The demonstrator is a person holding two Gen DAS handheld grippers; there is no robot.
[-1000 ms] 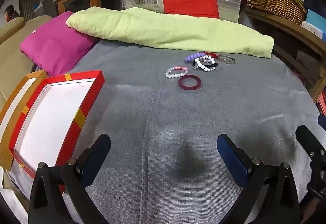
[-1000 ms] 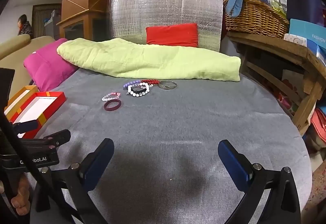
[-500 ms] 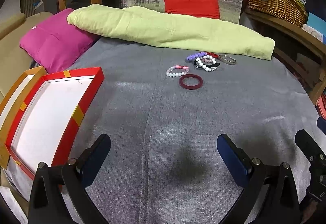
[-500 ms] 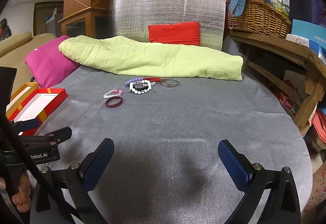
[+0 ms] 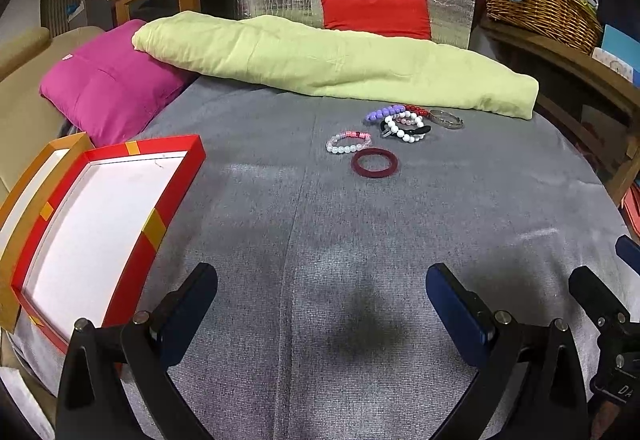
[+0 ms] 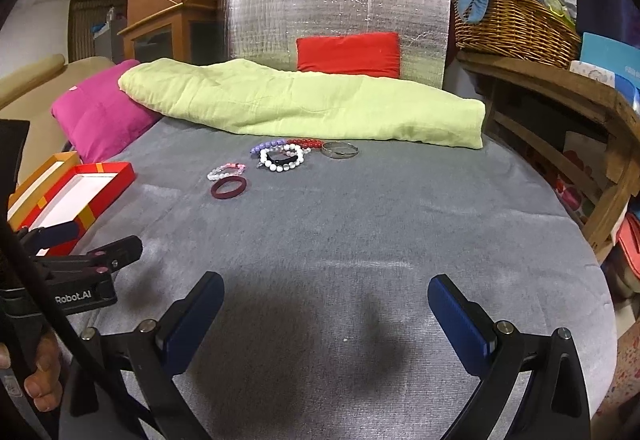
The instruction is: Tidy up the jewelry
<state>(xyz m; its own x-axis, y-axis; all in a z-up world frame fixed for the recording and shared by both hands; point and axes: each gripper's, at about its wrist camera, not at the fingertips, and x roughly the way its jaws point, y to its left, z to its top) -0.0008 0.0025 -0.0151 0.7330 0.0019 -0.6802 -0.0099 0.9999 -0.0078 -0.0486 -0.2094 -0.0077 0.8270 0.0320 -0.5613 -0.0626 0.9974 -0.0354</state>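
Note:
Several bracelets lie on the grey cloth: a dark red bangle [image 5: 375, 163] [image 6: 228, 187], a clear pink-and-white bead bracelet [image 5: 348, 142] [image 6: 226, 171], a white bead bracelet over a black band [image 5: 403, 128] [image 6: 281, 159], a purple bead bracelet [image 5: 382, 113], a red bead bracelet [image 6: 306, 142] and a silver bangle [image 5: 445, 118] [image 6: 339, 149]. An open red box [image 5: 120, 196] [image 6: 80, 196] with a white inside sits at the left. My left gripper [image 5: 320, 304] is open and empty, well short of the bracelets. My right gripper [image 6: 326, 308] is open and empty too.
A folded lime-green blanket [image 5: 328, 60] lies behind the bracelets, with a magenta cushion [image 5: 108, 88] at the left. An orange box [image 5: 36, 180] lies beside the red one. A wooden shelf [image 6: 560, 92] with a wicker basket [image 6: 516, 24] stands at the right.
Both views have shifted slightly; the bracelets sit a little lower and nearer in the frames. Both grippers stay open and empty.

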